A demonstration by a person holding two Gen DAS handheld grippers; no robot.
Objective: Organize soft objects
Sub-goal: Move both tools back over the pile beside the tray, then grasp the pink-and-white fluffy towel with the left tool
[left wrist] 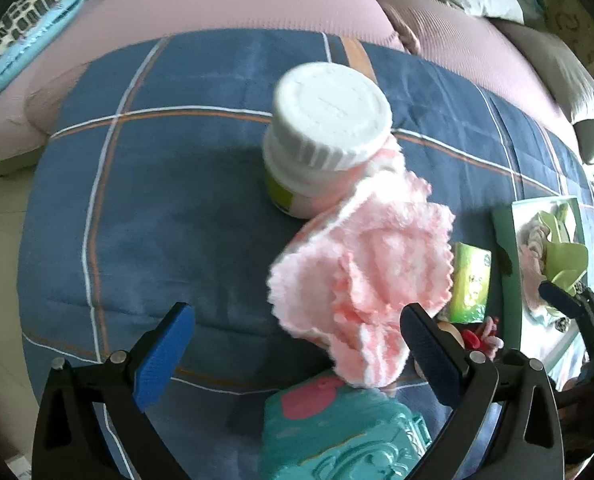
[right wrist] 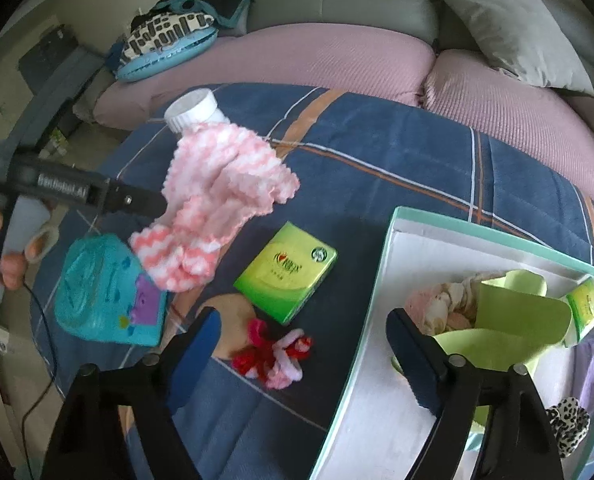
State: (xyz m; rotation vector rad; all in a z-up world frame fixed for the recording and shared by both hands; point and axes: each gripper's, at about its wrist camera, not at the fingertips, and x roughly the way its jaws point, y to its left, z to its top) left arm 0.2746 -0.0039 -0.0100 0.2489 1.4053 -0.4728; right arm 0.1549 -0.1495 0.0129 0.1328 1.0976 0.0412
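A fluffy pink-and-white cloth (left wrist: pixel 361 276) lies crumpled on the blue plaid blanket (left wrist: pixel 157 208), draped against a white-capped jar (left wrist: pixel 329 120). My left gripper (left wrist: pixel 297 356) is open, with the cloth's near edge between its blue fingers. In the right wrist view the cloth (right wrist: pixel 217 196) lies left of centre, with the left gripper's dark body (right wrist: pixel 81 196) beside it. My right gripper (right wrist: pixel 301 356) is open and empty, above a red-and-pink scrunchie (right wrist: pixel 273 356). A white tray (right wrist: pixel 377 420) at the right holds a rolled cloth, green slippers and a leopard scrunchie.
A green box (right wrist: pixel 285 272) lies mid-blanket and a teal plastic toy (right wrist: pixel 109 284) at the left. A pink cushioned sofa (right wrist: pixel 317 60) with grey pillows runs behind. A blue patterned slipper (right wrist: pixel 165 52) sits on the sofa's left end.
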